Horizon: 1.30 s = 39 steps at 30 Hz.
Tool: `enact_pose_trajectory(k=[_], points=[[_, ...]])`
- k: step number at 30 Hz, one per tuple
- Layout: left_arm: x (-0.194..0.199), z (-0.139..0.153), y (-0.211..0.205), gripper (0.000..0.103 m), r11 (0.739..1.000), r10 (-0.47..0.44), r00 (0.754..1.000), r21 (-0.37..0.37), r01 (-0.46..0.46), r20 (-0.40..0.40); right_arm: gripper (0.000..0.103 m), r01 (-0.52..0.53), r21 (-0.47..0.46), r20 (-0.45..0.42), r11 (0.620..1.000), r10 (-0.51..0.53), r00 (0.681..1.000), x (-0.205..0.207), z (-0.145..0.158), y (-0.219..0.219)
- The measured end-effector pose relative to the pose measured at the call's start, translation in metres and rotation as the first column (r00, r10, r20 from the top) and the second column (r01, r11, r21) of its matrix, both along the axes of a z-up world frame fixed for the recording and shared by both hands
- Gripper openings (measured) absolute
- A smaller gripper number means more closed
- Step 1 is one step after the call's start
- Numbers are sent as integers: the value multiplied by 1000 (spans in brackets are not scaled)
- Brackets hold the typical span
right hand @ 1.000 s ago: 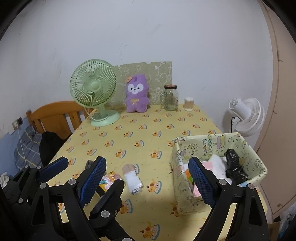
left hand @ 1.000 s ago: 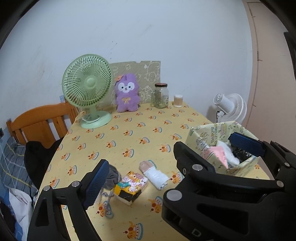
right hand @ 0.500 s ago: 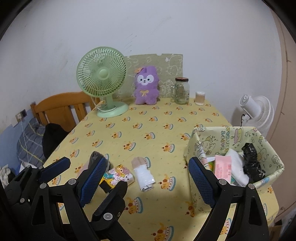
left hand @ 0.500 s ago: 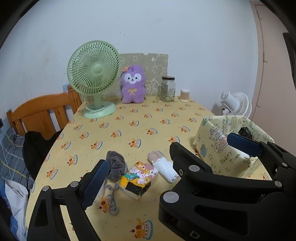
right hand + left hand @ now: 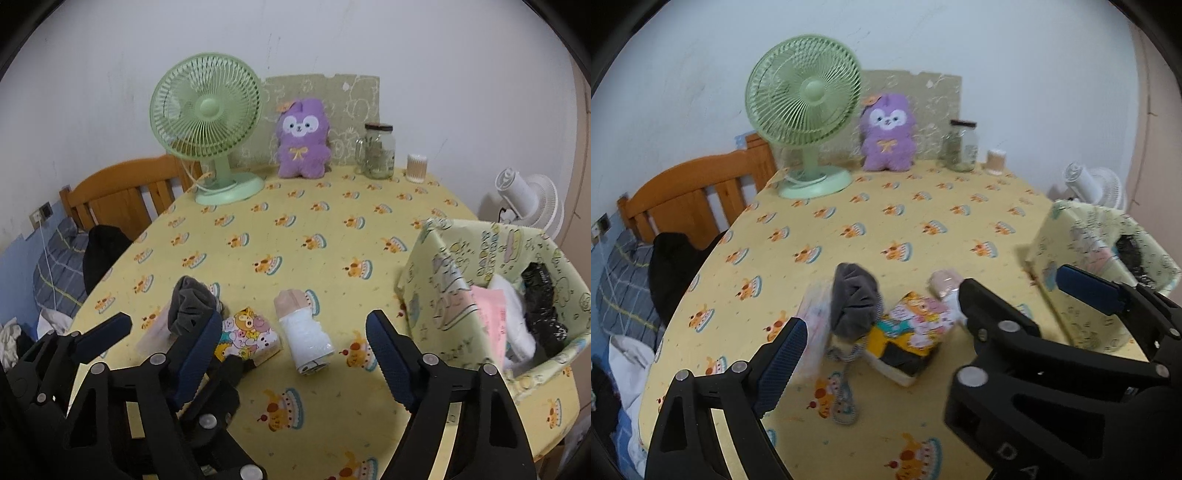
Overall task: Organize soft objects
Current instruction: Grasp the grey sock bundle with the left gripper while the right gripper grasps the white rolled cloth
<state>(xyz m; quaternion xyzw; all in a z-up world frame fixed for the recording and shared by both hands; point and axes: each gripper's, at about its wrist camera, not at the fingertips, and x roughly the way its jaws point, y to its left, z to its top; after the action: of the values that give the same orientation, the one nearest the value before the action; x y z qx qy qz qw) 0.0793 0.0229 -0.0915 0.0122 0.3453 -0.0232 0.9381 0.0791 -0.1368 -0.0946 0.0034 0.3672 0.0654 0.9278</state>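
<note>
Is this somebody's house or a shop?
Most likely a room in a home: a table under a cake-print cloth, a purple plush toy beside a green fan, and a wooden chair.

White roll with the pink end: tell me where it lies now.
In the right wrist view the white roll lies on the yellow tablecloth near its front edge, just right of the cartoon-print packet and left of the patterned box.

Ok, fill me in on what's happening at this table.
A person holds a tool in each hand over soft items on the yellow tablecloth. The right tool, empty and closing, frames the white roll. The left tool, open and empty, frames the grey cloth and cartoon packet. The patterned box already holds several items.
</note>
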Motion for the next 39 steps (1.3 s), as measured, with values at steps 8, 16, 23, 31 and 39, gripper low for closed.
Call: enact_pose_trajectory(k=[8, 16, 23, 31, 39], points=[[16, -13, 12, 86, 998, 57, 998, 32, -56, -32, 78, -3, -2, -41, 1000, 3, 999, 16, -16, 5], [37, -22, 18, 69, 998, 67, 996, 19, -66, -64, 78, 33, -2, -57, 999, -33, 998, 32, -26, 5], [52, -30, 18, 43, 999, 50, 993, -5, -51, -106, 73, 61, -14, -74, 998, -62, 995, 45, -31, 2], [56, -35, 6, 35, 997, 35, 995, 72, -28, -92, 63, 74, -27, -145, 997, -77, 986, 61, -49, -3], [67, -41, -2, 36, 990, 43, 995, 140, -30, -87, 53, 74, -12, -181, 997, -75, 981, 71, -61, -4]])
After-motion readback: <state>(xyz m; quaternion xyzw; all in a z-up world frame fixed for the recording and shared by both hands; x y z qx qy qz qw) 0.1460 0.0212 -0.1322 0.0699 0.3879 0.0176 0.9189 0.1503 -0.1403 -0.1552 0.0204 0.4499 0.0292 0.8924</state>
